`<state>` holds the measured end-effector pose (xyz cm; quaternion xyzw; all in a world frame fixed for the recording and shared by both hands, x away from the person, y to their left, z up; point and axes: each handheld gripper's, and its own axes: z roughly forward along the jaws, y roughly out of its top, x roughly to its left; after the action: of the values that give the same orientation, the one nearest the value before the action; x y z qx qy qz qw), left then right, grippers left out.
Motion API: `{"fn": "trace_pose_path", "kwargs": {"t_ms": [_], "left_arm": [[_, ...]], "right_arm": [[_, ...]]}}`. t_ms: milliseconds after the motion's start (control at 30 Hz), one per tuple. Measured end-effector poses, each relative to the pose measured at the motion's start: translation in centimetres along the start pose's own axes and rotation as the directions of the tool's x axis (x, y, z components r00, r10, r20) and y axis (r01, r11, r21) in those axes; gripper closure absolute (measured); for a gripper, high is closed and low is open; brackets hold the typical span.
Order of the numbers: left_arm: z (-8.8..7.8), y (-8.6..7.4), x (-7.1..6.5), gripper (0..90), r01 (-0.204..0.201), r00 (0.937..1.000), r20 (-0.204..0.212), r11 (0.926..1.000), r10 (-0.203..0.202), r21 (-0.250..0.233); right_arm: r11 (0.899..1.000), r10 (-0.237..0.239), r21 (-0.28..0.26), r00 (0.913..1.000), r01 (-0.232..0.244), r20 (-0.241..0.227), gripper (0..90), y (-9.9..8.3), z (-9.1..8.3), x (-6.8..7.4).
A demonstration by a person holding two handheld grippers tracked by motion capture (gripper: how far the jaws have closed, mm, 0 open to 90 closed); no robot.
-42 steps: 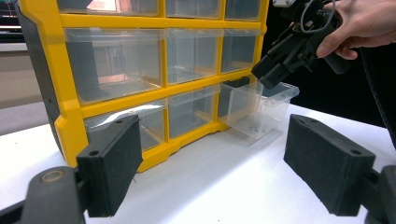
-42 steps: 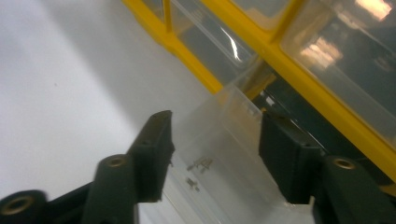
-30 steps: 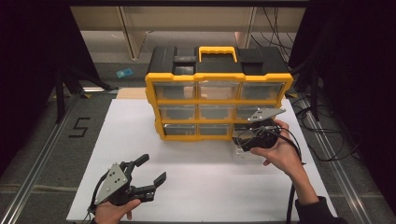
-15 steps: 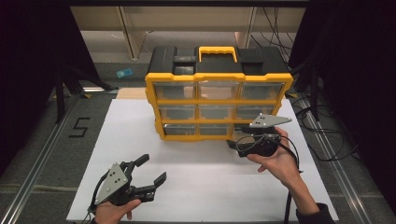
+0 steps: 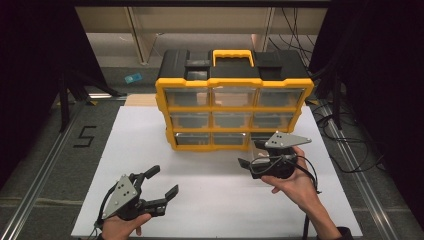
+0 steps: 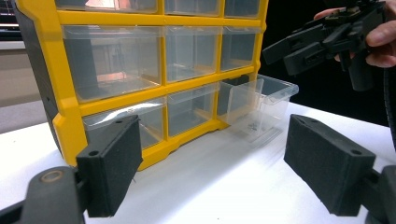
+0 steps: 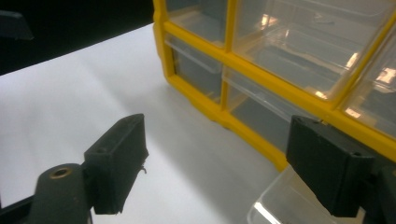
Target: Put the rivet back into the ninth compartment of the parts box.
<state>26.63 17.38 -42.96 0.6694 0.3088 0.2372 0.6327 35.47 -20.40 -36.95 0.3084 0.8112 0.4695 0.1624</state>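
Bottom right of yellow organizer (image 5: pixel 234 97): clear drawer (image 6: pixel 261 105) pulled out; both grippers spread, empty.

White desk (image 5: pixel 210 200) carries one yellow-and-black drawer organiser (image 5: pixel 234 100), standing upright toward the far edge. Its bottom-right clear drawer (image 6: pixel 261 105) is pulled out, resting above the desk surface near the organiser's base

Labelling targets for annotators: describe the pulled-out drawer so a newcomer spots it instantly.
Find the yellow-framed organizer on the white table. Go to its bottom row, right end, nearest the right gripper. That clear drawer alone juts out; its neighbours sit flush.
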Motion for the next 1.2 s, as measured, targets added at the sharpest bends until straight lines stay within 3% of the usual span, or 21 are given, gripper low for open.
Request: {"fn": "trace_pose_path", "kwargs": {"t_ms": [367,1167,1200], "left_arm": [[0.0,0.0,0.0,18.5,-0.006,1.0000,0.005,1.0000,0.006,0.007],[0.1,-0.1,-0.1,18.4,-0.002,1.0000,0.008,0.9999,0.002,0.012],[0.1,-0.1,-0.1,18.4,-0.002,1.0000,0.007,0.9999,0.002,0.012]], "right_arm": [[0.997,0.011,-0.073,0.9999,-0.011,0.001,20.5,-1.0,-0.4,0.6],[0.989,0.014,-0.147,0.9994,-0.018,-0.031,19.6,-3.3,-1.4,1.8],[0.988,0.000,-0.152,0.9998,-0.003,-0.021,19.6,-3.4,-1.5,1.8]]}}
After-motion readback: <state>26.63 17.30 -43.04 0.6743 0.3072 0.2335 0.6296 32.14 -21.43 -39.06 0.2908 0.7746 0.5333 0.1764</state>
